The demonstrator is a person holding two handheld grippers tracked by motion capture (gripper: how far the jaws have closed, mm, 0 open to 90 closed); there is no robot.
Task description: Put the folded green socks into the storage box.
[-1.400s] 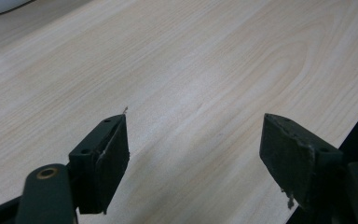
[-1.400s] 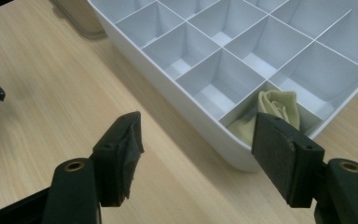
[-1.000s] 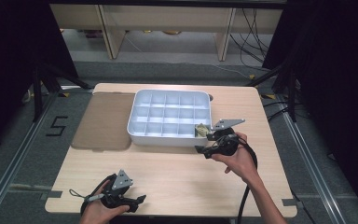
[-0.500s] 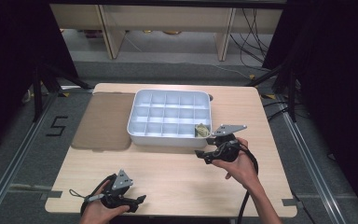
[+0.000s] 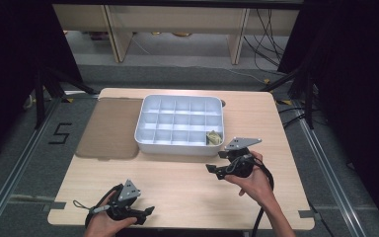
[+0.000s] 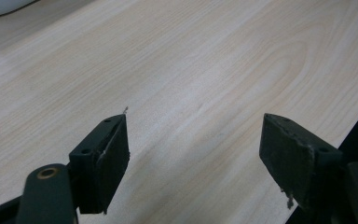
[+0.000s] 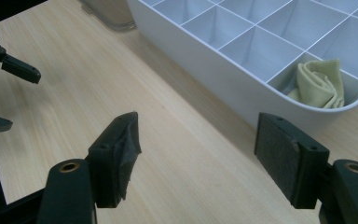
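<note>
Pale-green cloth (image 5: pixel 213 138) lay in the tray's (image 5: pixel 177 146) corner compartment as we drew our right gripper (image 5: pixel 216 167) back, both jaws open and empty.

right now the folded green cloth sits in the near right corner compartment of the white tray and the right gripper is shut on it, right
Not quite. The cloth does sit in the near right corner compartment of the white tray, but the right gripper is open and empty, back from the tray over bare table. The right gripper view shows it.
</note>
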